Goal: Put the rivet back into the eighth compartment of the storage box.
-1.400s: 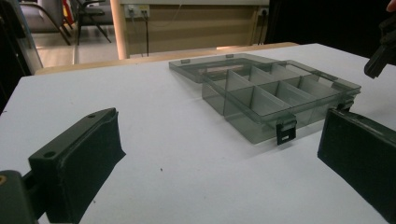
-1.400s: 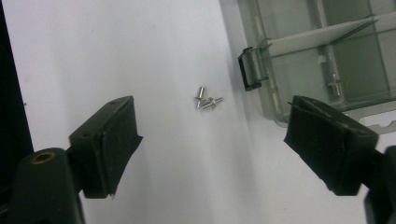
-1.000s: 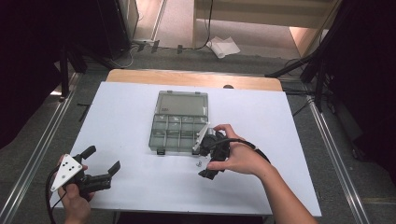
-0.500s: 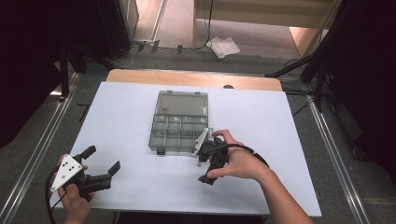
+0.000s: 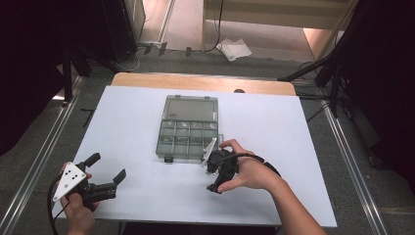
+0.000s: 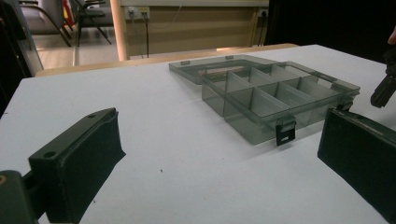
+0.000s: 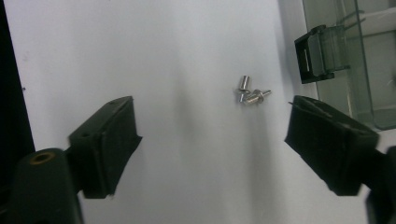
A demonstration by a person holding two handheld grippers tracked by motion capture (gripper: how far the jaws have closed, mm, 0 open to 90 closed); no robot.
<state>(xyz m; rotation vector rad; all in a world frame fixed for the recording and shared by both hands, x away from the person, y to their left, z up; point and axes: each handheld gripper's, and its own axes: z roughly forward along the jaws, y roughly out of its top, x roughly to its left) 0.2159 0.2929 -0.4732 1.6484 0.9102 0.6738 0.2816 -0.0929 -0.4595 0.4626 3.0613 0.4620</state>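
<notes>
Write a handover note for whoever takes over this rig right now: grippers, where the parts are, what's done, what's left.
Left gripper: open, holds nothing, near the table's front left corner.
Right gripper: jaws have just been closing but are open, pointing down at the small metal parts, which lie on the white table between the jaws, untouched.
Organizer box: open, lid flat behind it, at mid table; the compartments I can see look empty. Its black latch is just beside the parts.
Done: right gripper lined up over the parts.
Left: likely grip the parts and drop them into a compartment.
</notes>
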